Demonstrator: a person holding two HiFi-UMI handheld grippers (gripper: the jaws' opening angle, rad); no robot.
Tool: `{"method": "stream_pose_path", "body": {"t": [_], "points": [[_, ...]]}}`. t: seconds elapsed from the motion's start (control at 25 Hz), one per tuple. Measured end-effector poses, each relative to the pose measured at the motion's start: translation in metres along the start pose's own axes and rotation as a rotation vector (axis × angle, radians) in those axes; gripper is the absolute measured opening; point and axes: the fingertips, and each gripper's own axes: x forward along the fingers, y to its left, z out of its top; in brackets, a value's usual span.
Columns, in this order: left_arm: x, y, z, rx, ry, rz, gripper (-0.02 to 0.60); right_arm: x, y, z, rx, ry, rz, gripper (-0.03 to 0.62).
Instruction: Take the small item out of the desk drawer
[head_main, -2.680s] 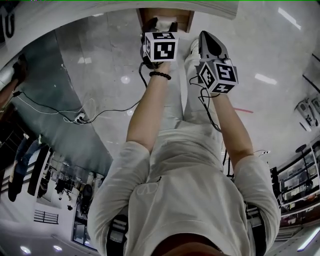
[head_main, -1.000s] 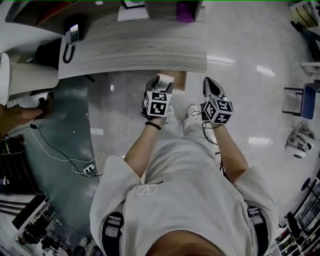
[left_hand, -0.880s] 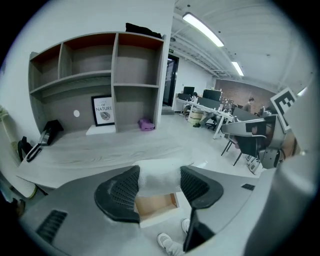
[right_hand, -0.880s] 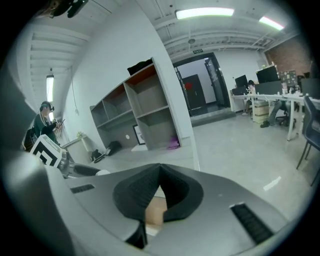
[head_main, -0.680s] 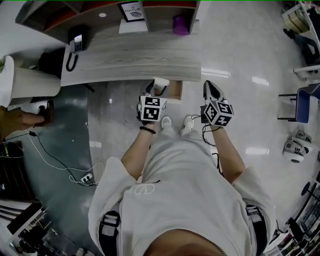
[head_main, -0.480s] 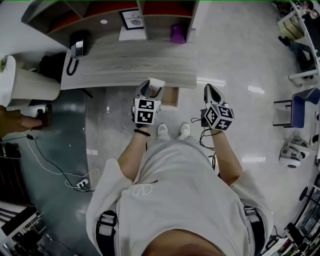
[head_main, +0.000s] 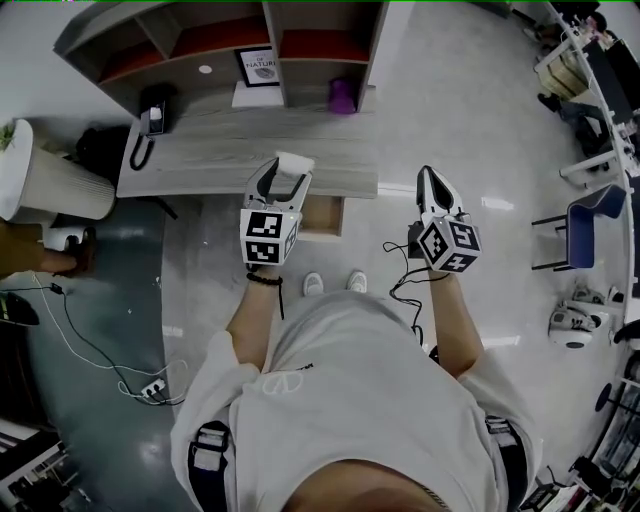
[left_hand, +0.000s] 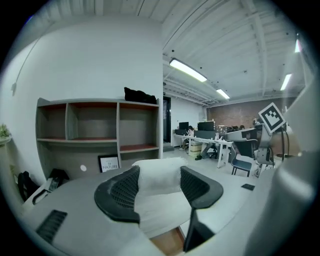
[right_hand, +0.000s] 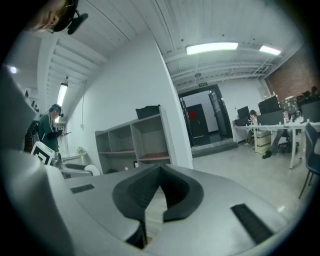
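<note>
So the left gripper (head_main: 285, 172) is clamped on the small white item (head_main: 294, 163), holding it up over the front edge of the grey wood-grain desk (head_main: 200, 155), clear of the open drawer (head_main: 322, 215) below. The right gripper (head_main: 432, 182) is pinched closed with nothing in it. On the desk there's a phone (head_main: 151, 121), a framed sign (head_main: 261, 68) and a shelf unit (head_main: 225, 35). Glossy pale floor (head_main: 470, 120), and a blue chair (head_main: 582, 215) off to the right.
</note>
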Motion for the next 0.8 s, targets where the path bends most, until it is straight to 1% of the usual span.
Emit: {"method": "stream_pose_path", "body": {"t": [0.28, 0.4, 0.52, 0.8], "points": [[-0.025, 0.022, 0.053, -0.009, -0.141, 0.060, 0.253, -0.012, -0.004, 0.043, -0.041, -0.067, -0.013, 0.002], [-0.037, 0.028, 0.073, -0.017, -0.207, 0.083, 0.253, -0.018, -0.002, 0.059, -0.040, -0.113, 0.006, 0.002], [-0.047, 0.029, 0.092, -0.008, -0.271, 0.100, 0.253, -0.024, -0.002, 0.075, -0.051, -0.141, 0.013, 0.002], [-0.052, 0.032, 0.114, 0.005, -0.333, 0.119, 0.253, -0.035, -0.016, 0.104, -0.083, -0.182, -0.014, 0.002]]}}
